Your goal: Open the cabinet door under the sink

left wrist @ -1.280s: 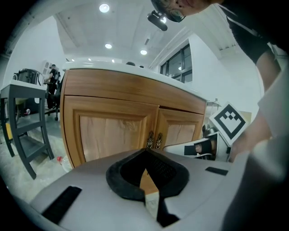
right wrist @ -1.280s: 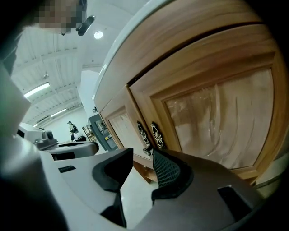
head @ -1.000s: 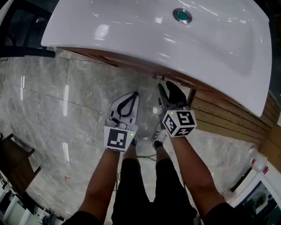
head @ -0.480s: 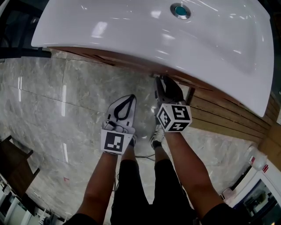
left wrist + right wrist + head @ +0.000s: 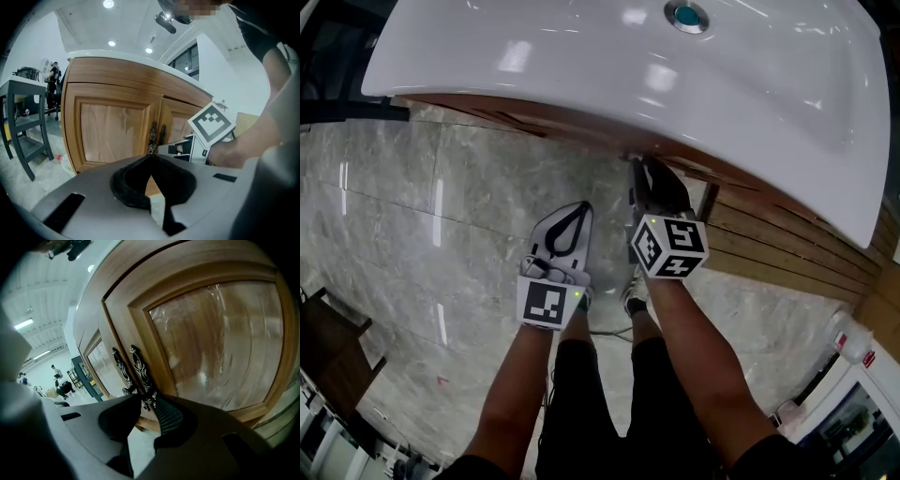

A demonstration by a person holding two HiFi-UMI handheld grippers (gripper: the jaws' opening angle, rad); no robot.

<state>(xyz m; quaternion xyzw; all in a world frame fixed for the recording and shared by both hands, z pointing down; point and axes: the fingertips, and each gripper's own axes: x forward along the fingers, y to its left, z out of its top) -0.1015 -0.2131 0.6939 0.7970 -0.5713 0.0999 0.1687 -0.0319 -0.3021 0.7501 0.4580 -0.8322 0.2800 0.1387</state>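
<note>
the right gripper (image 5: 149,403) is the one at work: its jaws are pinched on the lower end of the ornate dark handle (image 5: 139,371), which runs upright along the inner edge of the right-hand cabinet door (image 5: 220,343), just beside the neighbouring door's matching handle (image 5: 118,367). the door lies straight ahead of that gripper, under the overhang of the white sink (image 5: 675,84), and looks shut flush with its frame. a pull back towards the person, bending outward to follow the door's swing, is probably what comes next. the left gripper (image 5: 579,210) hangs well back from the cabinet, jaws closed together on nothing, so the right is plainly nearer.
</note>
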